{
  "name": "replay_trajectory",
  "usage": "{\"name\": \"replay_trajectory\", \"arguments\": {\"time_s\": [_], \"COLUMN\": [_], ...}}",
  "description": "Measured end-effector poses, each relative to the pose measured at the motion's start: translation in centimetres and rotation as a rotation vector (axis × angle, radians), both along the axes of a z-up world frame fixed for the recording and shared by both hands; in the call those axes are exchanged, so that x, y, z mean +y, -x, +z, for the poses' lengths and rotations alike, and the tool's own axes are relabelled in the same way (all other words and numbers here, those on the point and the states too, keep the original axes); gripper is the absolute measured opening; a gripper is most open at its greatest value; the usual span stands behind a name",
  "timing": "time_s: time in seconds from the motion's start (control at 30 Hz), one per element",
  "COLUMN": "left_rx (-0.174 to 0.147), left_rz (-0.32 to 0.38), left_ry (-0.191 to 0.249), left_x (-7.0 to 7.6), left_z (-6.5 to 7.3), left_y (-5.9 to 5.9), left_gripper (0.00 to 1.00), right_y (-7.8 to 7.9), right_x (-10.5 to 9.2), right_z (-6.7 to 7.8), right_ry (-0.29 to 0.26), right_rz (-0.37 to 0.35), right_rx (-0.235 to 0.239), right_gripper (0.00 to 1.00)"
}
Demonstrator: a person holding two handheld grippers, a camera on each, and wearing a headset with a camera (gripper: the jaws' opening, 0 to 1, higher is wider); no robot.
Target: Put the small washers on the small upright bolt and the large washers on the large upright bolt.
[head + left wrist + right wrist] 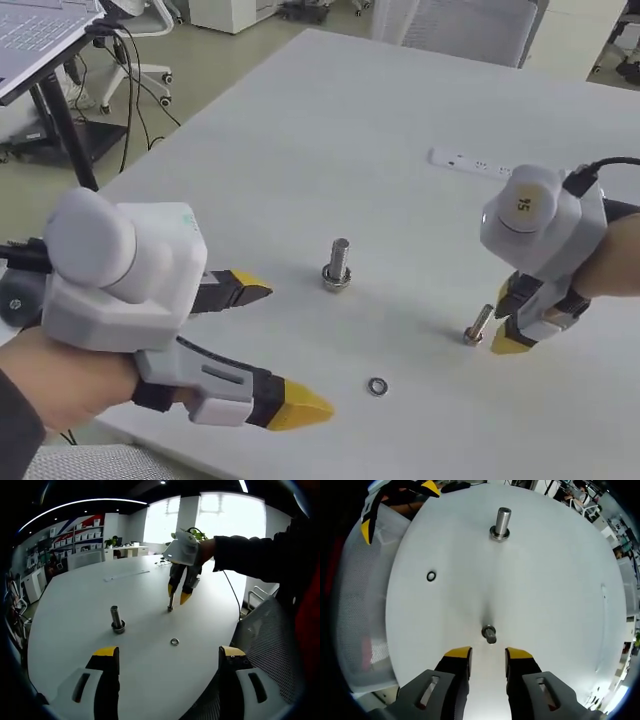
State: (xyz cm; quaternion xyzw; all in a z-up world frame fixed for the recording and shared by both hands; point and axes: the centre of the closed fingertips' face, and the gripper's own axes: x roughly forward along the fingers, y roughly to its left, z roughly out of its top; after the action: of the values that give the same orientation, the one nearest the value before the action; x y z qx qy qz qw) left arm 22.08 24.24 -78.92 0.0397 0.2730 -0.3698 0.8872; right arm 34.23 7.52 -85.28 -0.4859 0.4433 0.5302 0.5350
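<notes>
Steel ring washer point(377, 386) near threaded bolt point(478, 326)

Pale grey housings point(120, 270) (one marked 15), left tongs point(292, 350) and right tongs point(508, 320) black, yellow-tipped, dark sleeve point(15, 425)

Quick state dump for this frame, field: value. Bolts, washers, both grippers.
large bolt: upright, mid-table, ring at its base
small bolt: just ahead of the right gripper, ungripped
loose washer: flat on the table, apart from both bolts
left gripper: open, empty, near table edge
right gripper: open, empty, pointed at small bolt
</notes>
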Motion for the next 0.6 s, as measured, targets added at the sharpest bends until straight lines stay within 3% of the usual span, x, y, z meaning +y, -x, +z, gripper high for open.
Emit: {"name": "replay_trajectory", "arguments": {"time_s": [0.6], "left_rx": [0.0], "left_rz": [-0.009], "left_ry": [-0.001], "left_x": [-0.3], "left_z": [-0.1], "left_y": [0.0], "left_gripper": [0.81], "right_y": [2.2], "right_x": [-3.1], "right_z": [-0.3], "right_ry": [-0.006], "right_rz": [-0.06], "right_rx": [0.009], "right_gripper": [0.29]}}
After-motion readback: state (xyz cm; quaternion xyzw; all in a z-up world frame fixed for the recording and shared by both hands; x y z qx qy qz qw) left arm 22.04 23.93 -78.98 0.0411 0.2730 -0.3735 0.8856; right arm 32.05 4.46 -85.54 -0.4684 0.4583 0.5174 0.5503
